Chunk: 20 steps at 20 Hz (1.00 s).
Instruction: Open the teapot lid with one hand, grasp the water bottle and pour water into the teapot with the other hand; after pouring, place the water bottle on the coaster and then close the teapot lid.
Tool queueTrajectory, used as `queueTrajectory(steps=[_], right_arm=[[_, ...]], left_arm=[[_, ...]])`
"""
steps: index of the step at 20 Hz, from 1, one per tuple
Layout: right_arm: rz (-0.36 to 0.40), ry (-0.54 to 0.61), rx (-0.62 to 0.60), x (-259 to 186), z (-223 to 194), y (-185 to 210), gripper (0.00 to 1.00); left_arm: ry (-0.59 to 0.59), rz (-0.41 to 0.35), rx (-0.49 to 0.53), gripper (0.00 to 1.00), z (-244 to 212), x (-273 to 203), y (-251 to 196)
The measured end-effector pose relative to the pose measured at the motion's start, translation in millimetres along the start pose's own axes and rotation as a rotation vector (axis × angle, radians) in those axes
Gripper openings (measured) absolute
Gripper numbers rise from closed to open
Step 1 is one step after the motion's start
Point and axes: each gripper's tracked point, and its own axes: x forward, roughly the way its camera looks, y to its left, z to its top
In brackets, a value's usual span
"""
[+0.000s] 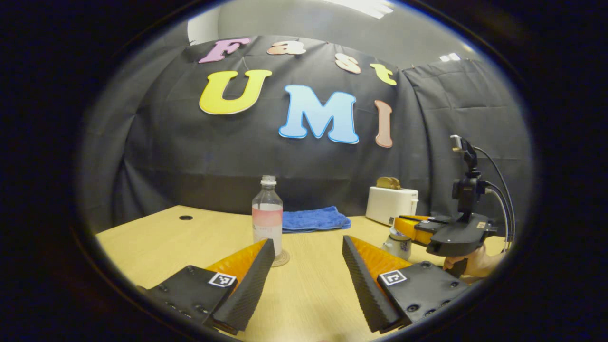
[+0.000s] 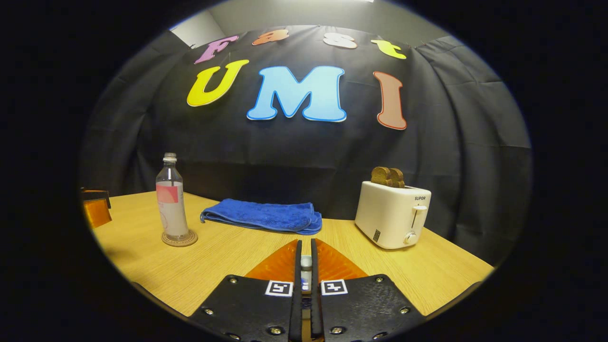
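Your bench [image 2: 228,266] carries everything here, with a folded blue towel [image 2: 261,216] lying at its far edge against the booth wall. To the right of the towel stands a white toaster [image 2: 392,213] with two slices of bread [image 2: 388,176] in its slots; a short dark word is printed near the top of its front face. The water bottle [image 1: 267,216] stands upright on the round coaster [image 2: 179,239], cap on, with a pink band on its label whose print is too small to make out. In the left gripper view the bottle stands just ahead of your left gripper [image 1: 308,266], right behind its left finger, and that gripper is spread wide with nothing between its fingers. Off to its right, your right gripper [image 1: 412,227] hovers right over the small teapot [image 1: 398,244], which sits in front of the toaster, and your hand [image 1: 475,263] shows below it. In the right gripper view your right gripper [image 2: 306,266] is nearly closed, and its fingers pinch a small pale knob, the teapot lid [image 2: 306,261].
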Motion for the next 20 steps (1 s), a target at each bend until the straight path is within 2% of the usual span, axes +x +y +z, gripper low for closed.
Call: queueTrajectory(steps=[5, 8, 10, 11, 13, 14, 15, 16, 17, 18, 20], right_arm=[[-0.009, 0.015, -0.005, 2.9, -5.5, -0.6, 0.07], [-0.007, 0.014, -0.015, 2.2, -4.9, 0.1, 0.12], [-0.02, -0.02, -0.019, -4.6, 9.1, -4.2, 0.22], [-0.035, -0.037, -0.023, -10.2, 18.5, -7.7, 0.33], [-0.052, -0.056, -0.022, -24.5, 31.8, -12.1, 0.36], [-0.049, -0.06, -0.008, -36.0, 37.2, -10.9, 0.47], [-0.052, -0.063, 0.013, -48.9, 40.5, -11.6, 0.63], [-0.046, -0.062, 0.045, -65.1, 41.5, -6.8, 0.66], [-0.044, -0.053, 0.063, -76.4, 38.6, -3.6, 0.75], [-0.047, -0.045, 0.07, -87.4, 35.5, -1.3, 0.87], [-0.054, -0.038, 0.075, -110.3, 30.3, 3.4, 0.9]], left_arm=[[-0.022, -0.009, 0.052, 0.99, 5.3, -0.2, -7.7], [-0.032, -0.016, 0.068, 0.99, 8.6, -3.0, -13.5], [-0.034, -0.017, 0.08, 0.99, 9.8, -3.8, -16.2], [-0.034, -0.016, 0.086, 0.99, 9.5, -4.3, -16.5], [-0.033, -0.011, 0.087, 0.99, 8.7, -7.4, -19.4], [-0.036, -0.009, 0.081, 0.99, 9.0, -8.1, -22.2], [-0.041, -0.005, 0.08, 0.99, 9.2, -10.1, -25.0], [-0.049, 0.006, 0.081, 0.99, 10.6, -12.0, -26.9], [-0.062, 0.024, 0.078, 0.99, 14.2, -14.4, -28.2], [-0.07, 0.027, 0.07, 0.99, 15.3, -16.9, -32.5], [-0.067, 0.013, 0.046, 0.99, 11.9, -22.0, -46.7]])
